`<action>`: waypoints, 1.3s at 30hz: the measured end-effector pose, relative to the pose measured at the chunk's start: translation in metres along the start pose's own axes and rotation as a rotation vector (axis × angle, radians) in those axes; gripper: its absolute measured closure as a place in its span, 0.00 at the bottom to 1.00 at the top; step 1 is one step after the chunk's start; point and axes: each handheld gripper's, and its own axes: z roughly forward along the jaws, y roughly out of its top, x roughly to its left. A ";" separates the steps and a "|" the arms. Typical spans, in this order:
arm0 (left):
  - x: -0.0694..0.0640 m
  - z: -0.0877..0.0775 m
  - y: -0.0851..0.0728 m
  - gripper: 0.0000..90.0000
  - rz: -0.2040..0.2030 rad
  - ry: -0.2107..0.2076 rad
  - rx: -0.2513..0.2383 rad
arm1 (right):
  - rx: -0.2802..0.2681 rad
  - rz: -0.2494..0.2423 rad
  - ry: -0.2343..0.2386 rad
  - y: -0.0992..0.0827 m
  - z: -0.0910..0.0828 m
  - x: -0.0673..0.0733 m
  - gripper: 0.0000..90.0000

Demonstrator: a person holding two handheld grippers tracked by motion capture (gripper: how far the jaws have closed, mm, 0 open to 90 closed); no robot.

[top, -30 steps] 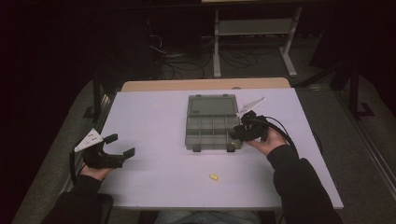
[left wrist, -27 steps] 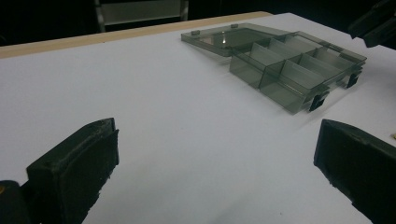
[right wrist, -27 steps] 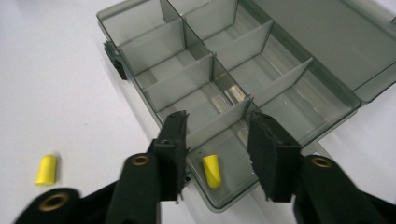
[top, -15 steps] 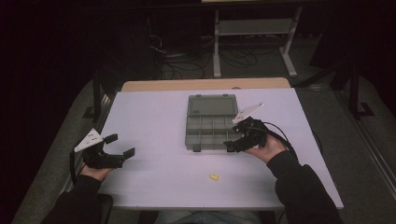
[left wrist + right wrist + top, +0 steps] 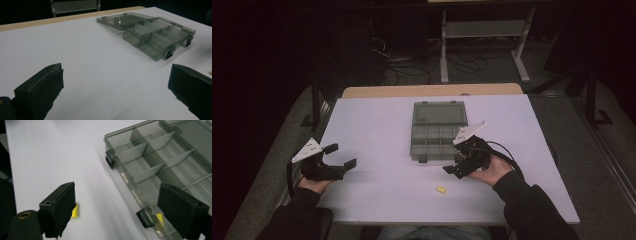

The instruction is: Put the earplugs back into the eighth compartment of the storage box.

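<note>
A grey see-through compartment box (image 5: pixel 438 142) lies open mid-table, its lid (image 5: pixel 439 114) flat behind it. A small yellow piece (image 5: pixel 441 190) rests on the white table (image 5: pixel 377 120) in front of the box. My right gripper (image 5: pixel 453 163) hovers open at the box's front right corner, nothing between its jaws. In the right gripper view its jaws (image 5: pixel 120 205) straddle the box's front wall (image 5: pixel 130 185); the yellow piece (image 5: pixel 75 210) peeks from behind the left jaw, and a yellow spot (image 5: pixel 160 219) shows through the wall. My left gripper (image 5: pixel 342 155) stands open and empty at the left, facing the box (image 5: pixel 157 37).
A wooden strip (image 5: pixel 432 91) runs along the table's far edge. Beyond it, on the dark floor, stand a metal rack (image 5: pixel 482 30) and loose cables (image 5: pixel 412 65). Bare white table lies between my left gripper and the box.
My right gripper has drawn back from the box's right side toward the near edge, to the box's front right corner. The left gripper has stayed put.
</note>
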 end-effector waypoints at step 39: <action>-0.001 0.000 0.000 0.00 0.004 -0.001 0.001 | 0.148 -0.073 0.133 -0.026 0.055 0.033 0.19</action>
